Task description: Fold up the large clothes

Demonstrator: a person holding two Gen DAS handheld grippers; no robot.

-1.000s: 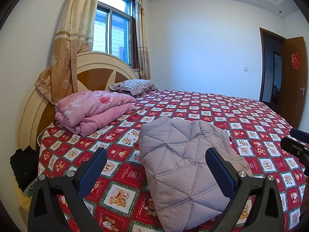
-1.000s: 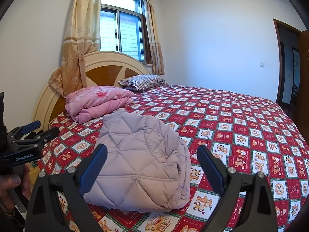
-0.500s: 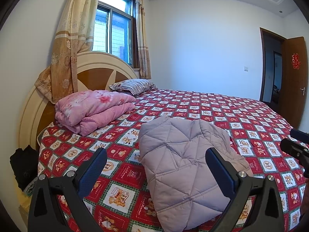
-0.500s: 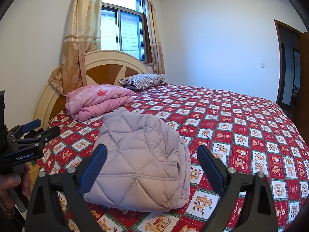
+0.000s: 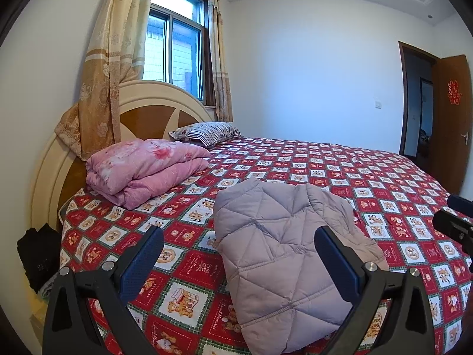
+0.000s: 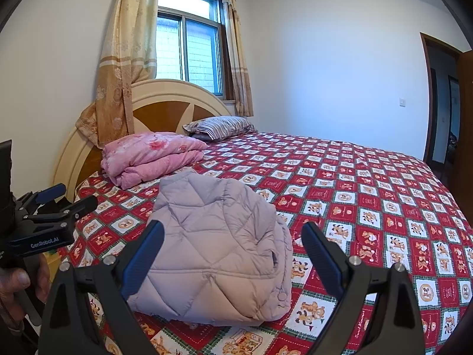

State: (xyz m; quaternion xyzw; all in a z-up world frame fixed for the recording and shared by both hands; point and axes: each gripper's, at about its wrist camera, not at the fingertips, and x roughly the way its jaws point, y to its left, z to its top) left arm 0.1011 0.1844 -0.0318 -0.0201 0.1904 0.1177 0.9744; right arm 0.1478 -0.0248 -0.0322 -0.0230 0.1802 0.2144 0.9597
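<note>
A lilac quilted puffer jacket lies folded into a compact bundle on the near part of the bed; it also shows in the right wrist view. My left gripper is open and empty, held above the bed's near edge, short of the jacket. My right gripper is open and empty too, held back from the jacket. The left gripper also shows from the side at the left edge of the right wrist view. Part of the right gripper shows at the right edge of the left wrist view.
The bed has a red patterned cover. A folded pink quilt and a striped pillow lie by the headboard. Dark clothing sits beside the bed at left. A door stands open at right.
</note>
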